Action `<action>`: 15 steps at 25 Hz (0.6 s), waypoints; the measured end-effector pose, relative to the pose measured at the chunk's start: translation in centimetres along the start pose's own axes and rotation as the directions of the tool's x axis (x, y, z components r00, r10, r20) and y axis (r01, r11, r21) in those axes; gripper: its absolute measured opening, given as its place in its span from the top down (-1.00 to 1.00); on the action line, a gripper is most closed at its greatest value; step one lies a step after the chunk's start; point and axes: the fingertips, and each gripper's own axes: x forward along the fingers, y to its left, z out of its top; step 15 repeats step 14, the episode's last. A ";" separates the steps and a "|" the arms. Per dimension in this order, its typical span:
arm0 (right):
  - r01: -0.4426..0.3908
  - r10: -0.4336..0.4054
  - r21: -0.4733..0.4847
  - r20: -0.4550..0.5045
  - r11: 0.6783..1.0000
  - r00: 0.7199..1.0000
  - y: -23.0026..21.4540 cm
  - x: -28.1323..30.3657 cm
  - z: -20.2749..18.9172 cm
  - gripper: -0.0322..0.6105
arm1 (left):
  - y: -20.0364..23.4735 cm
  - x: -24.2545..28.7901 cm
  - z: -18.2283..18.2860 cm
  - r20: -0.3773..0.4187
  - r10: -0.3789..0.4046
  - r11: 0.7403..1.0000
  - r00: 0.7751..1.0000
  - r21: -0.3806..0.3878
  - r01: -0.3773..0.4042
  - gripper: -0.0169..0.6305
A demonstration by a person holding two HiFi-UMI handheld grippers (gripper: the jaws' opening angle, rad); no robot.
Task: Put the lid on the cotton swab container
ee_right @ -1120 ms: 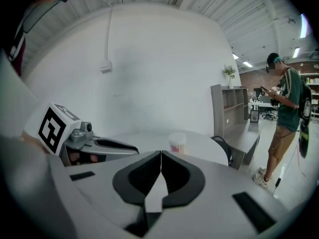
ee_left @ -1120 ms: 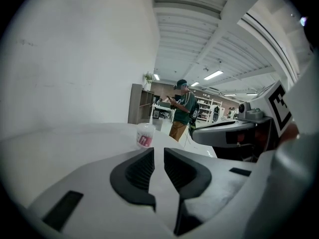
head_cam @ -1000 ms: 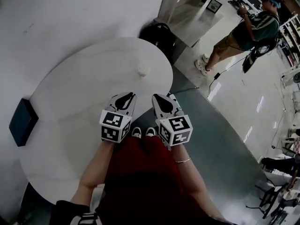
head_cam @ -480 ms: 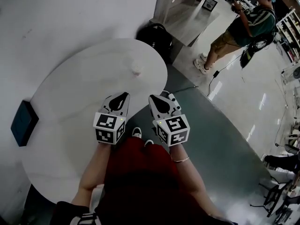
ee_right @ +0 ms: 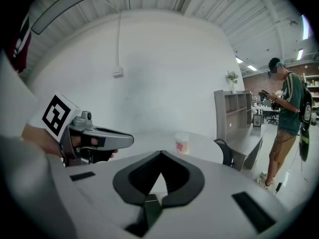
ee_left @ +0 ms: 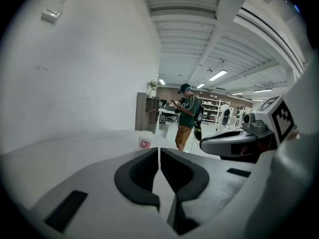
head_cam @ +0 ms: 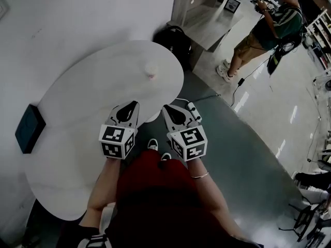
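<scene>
While the left claw (head_cam: 134, 105) and right claw (head_cam: 167, 109) hover clenched, empty, the cotton swab container (head_cam: 151, 70) stands on a white table (head_cam: 83, 97).

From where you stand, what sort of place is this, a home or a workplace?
Probably a workplace, perhaps an open office or lab: a round white table, a grey shelf unit by the wall, long strip lights overhead, and a wide polished floor.

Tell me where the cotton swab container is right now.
In the head view, the cotton swab container stands near the far right edge of the white table, well ahead of the left gripper.
</scene>
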 end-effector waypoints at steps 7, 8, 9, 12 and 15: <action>-0.006 0.006 -0.030 0.000 1.000 1.000 1.1 -1.6 -0.3 0.85 | -1.0 -1.6 -0.5 -0.005 0.020 1.000 1.000 0.020 -0.020 0.84; -0.008 0.008 -0.031 0.001 0.999 1.000 1.3 -1.8 -0.4 0.85 | -1.1 -1.9 -0.6 -0.003 0.022 1.000 1.000 0.018 -0.022 0.84; -0.009 0.009 -0.031 0.001 0.999 1.000 1.4 -2.1 -0.5 0.85 | -1.3 -2.1 -0.6 -0.002 0.024 1.000 1.000 0.018 -0.024 0.84; -0.012 0.011 -0.032 0.000 0.999 1.000 1.6 -2.9 -1.0 0.85 | -2.0 -2.8 -0.9 -0.001 0.026 0.999 1.000 0.023 -0.026 0.84; -0.012 0.012 -0.031 0.001 0.999 1.000 1.8 -3.4 -1.3 0.85 | -2.5 -3.2 -1.1 -0.001 0.026 0.999 1.000 0.026 -0.026 0.84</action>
